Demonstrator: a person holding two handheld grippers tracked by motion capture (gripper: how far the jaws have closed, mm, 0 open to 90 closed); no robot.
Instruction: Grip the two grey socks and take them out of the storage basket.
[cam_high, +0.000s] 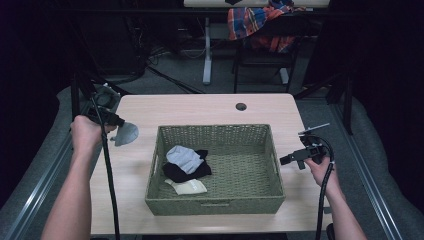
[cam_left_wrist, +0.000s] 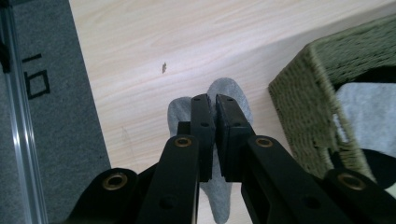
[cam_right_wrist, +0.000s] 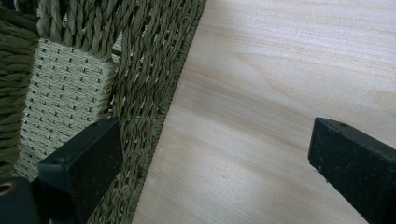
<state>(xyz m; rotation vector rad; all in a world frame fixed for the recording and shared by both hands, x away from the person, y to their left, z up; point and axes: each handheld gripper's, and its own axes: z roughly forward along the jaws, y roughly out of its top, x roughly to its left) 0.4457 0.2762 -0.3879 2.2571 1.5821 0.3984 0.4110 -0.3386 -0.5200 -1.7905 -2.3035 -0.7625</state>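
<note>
A dim lab or recording studio: a pale wooden desk (cam_high: 210, 107) with a cable port (cam_high: 241, 106), aluminium framing rails (cam_high: 35, 180), floor cables (cam_high: 165, 77), and a chair draped with a plaid shirt (cam_high: 252, 22).

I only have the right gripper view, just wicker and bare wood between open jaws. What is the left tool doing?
Observer: The left tool is shut on a grey sock, over the table left of the basket.
Operator: Anything in the basket?
Observer: Yes, a grey piece, a black piece and a cream piece, bunched at its left side.
Operator: Where's my tool?
Observer: The right tool is open, just outside the basket's right wall.
</note>
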